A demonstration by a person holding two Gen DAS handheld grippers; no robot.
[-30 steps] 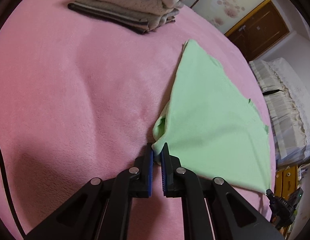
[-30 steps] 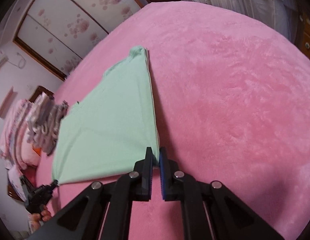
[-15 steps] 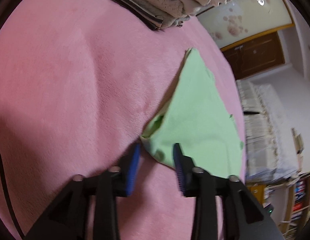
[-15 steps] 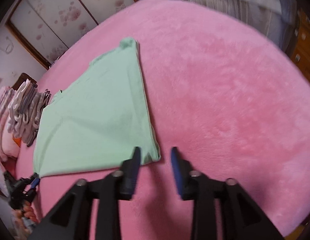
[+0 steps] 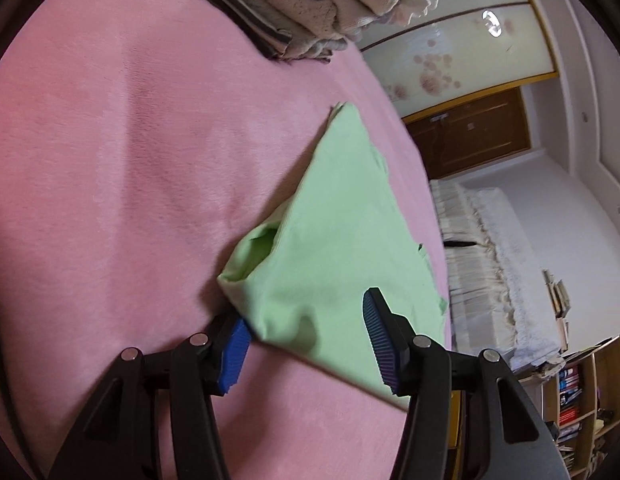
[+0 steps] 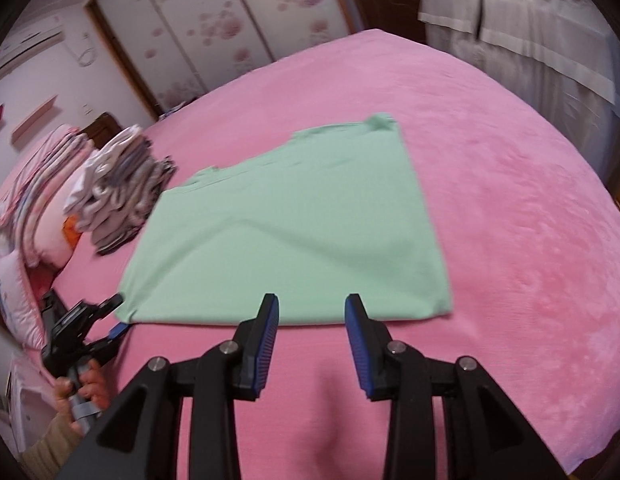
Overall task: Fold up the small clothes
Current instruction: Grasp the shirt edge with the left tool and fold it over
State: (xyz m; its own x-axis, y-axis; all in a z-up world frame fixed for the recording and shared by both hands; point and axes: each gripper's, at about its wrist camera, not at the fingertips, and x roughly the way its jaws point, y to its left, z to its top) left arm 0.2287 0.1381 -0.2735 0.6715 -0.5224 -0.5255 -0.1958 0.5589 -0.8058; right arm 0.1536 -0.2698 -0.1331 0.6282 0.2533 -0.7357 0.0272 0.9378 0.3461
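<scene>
green garment [image 6: 294, 224] lies folded flat on the pink blanket [image 6: 509, 208], roughly mid-bed. near corner on the left side bulges up with an open pocket in the fold [image 5: 262, 240].

around it: stack of folded clothes [image 6: 122, 184] just off the garment's far-left edge, not touching as far as i can tell. striped pink pillows [image 6: 34, 184] behind that stack. nothing lies on the garment itself.

left gripper [image 5: 306, 344]: jaws opening, the bulged corner sits between them. left pad [image 5: 234, 352] is right against the cloth edge, right pad [image 5: 377, 340] stands over the top layer; no pinch on the fabric visible.

right gripper [image 6: 310, 344]: jaws partly apart, nothing between them. it hangs above bare blanket just short of the garment's near edge, clear of the cloth.

view differences:
- left wrist view: shows the stack of folded clothes [image 5: 310, 4] close up, beige and grey layers with a dark one at the bottom; also a bookshelf [image 5: 573, 400], a brown door [image 5: 469, 132], and a covered piece of furniture [image 5: 489, 260] beyond the bed edge.
- right wrist view: shows the whole garment outline, the left gripper [image 6: 114, 320] at its near-left corner with the person's hand [image 6: 86, 392] on the handle, floral sliding doors [image 6: 214, 24], and an air conditioner [image 6: 26, 44] on the wall.

bookshelf holds books, titles too small to read.
</scene>
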